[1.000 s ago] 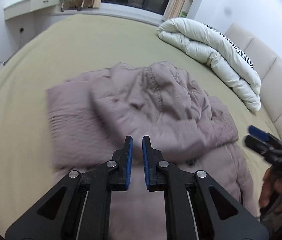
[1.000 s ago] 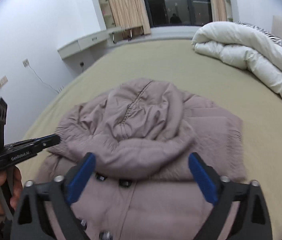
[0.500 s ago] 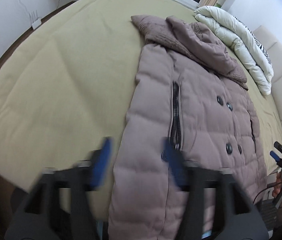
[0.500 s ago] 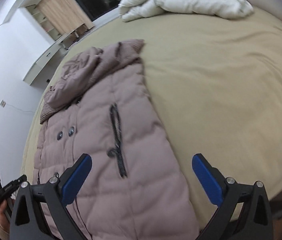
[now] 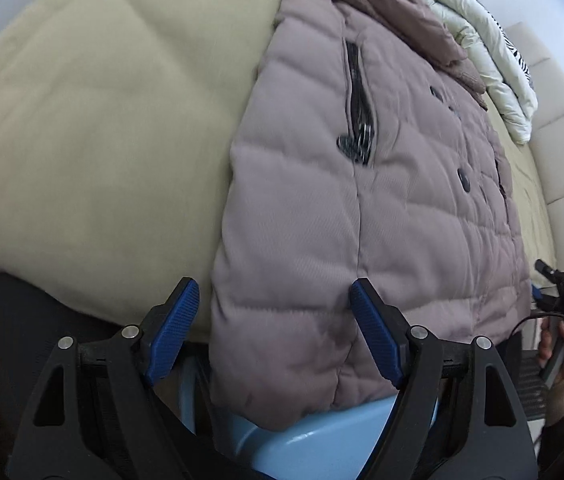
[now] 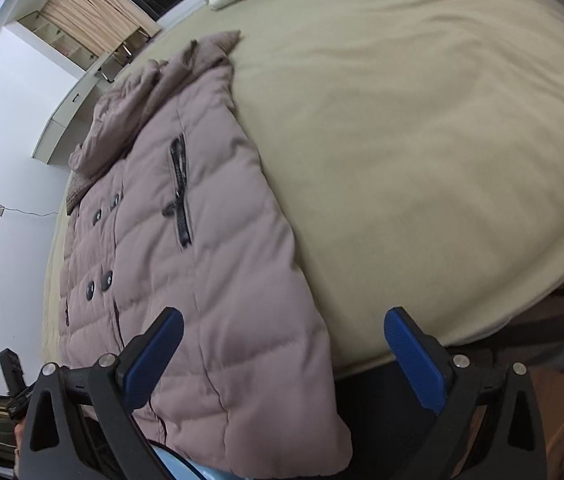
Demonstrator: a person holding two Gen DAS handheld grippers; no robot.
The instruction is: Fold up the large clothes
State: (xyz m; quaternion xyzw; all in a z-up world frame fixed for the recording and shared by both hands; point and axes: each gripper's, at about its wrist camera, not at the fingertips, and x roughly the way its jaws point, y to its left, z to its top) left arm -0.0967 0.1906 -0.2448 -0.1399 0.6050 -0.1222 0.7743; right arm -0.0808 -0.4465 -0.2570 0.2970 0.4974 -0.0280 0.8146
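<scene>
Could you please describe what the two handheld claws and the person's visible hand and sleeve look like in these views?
Both the left claw and the right claw have matte black, triangulated frames with silver screw heads and ribbed blue pads on the fingers. Seen from the left wrist, the right claw's handle shows a small green light and a trailing black cable; the hand holding it wears a dark sleeve with a tan knit cuff.

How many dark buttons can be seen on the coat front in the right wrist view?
4. Two buttons sit side by side just below the hood of the coat; two more lie nearer the hem. Others may be hidden under the hood.
</scene>
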